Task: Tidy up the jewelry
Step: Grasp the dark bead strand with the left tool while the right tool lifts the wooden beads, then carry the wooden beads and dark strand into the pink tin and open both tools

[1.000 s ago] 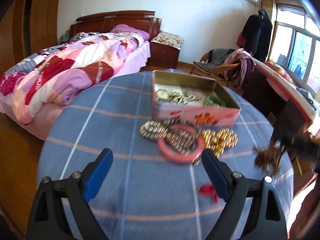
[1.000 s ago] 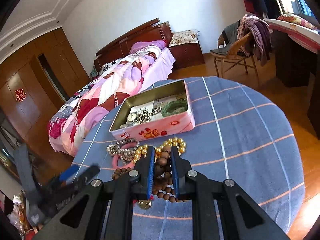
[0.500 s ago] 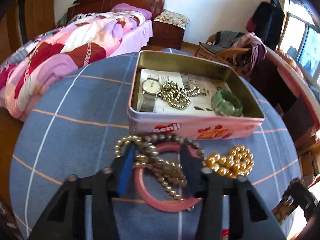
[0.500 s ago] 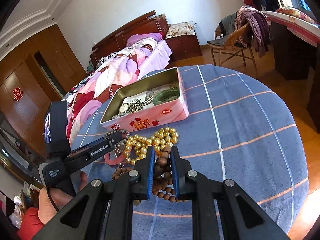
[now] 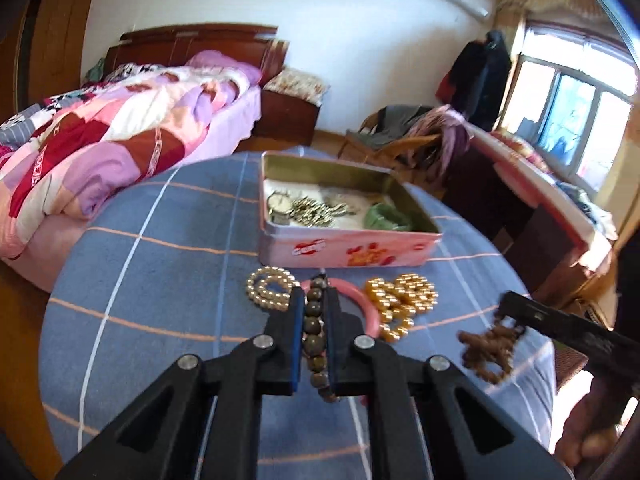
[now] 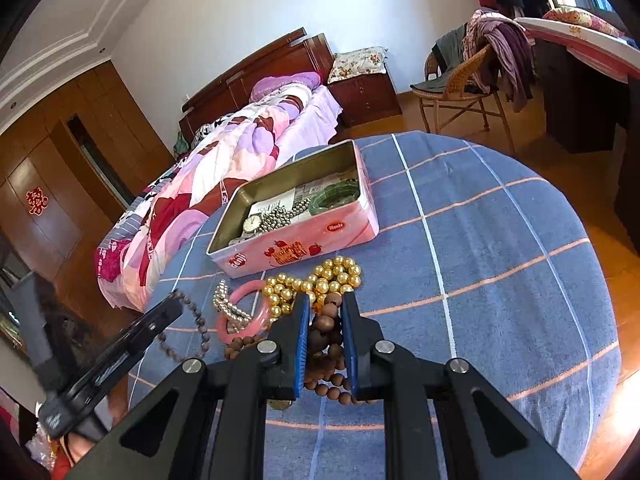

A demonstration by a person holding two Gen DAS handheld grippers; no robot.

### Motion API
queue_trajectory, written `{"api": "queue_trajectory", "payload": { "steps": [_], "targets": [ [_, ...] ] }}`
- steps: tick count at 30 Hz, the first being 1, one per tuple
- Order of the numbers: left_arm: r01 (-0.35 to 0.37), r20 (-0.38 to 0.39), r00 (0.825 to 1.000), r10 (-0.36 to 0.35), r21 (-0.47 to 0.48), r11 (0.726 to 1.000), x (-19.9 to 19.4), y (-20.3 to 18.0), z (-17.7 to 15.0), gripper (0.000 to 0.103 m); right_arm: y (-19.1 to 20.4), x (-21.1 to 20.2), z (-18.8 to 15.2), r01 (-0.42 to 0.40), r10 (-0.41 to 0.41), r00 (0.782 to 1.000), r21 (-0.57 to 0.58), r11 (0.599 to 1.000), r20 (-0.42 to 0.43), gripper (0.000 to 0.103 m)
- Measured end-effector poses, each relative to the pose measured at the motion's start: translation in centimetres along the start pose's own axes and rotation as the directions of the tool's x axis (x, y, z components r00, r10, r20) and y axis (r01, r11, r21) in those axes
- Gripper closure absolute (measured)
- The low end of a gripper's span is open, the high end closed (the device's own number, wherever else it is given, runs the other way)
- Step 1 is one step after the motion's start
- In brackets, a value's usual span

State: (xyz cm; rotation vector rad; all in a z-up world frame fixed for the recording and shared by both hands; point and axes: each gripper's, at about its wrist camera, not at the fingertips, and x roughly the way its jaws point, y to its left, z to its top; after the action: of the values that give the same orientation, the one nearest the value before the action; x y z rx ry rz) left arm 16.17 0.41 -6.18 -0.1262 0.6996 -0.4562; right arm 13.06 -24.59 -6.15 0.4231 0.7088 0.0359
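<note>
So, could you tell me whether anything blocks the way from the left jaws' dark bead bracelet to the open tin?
Nothing visible does. The dark bead bracelet is lifted, the tin is open ahead, and only low jewellery lies between.

My left wrist camera sits low over the near edge of the blue checked table, looking along my fingers toward the pink tin and the bed behind it. My right wrist camera rides higher, I think, further right, facing the same tin slantwise toward the wardrobe. Both views share the tin, the pink bangle and each catches the other tool at its edge.
</note>
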Motion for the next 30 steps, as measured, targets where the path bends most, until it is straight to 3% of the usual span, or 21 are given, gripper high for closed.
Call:
{"api": "queue_trajectory", "payload": {
  "steps": [8, 17, 30],
  "targets": [
    [0.047, 0.007, 0.999, -0.047, -0.009, 0.999, -1.6, -0.3, -1.0, 0.093, 1.2, -1.3, -0.3, 0.011, -0.010, 1.000, -0.028, 1.000, 0.023, 0.087],
    [0.018, -0.020, 1.000, -0.017, 0.056, 0.998, -1.9, -1.7, -2.3, 0.093, 1.1, -1.6, -1.0, 0.030, -0.029, 1.000, -0.020, 0.999, 0.003, 0.088],
    [0.047, 0.049, 0.998, -0.050, 0.068, 0.997, -5.2, -2.4, -1.7, 0.093, 3.1, -3.9, -0.7, 0.047, -0.043, 0.998, -0.085, 0.995, 0.054, 0.087]
  ]
}}
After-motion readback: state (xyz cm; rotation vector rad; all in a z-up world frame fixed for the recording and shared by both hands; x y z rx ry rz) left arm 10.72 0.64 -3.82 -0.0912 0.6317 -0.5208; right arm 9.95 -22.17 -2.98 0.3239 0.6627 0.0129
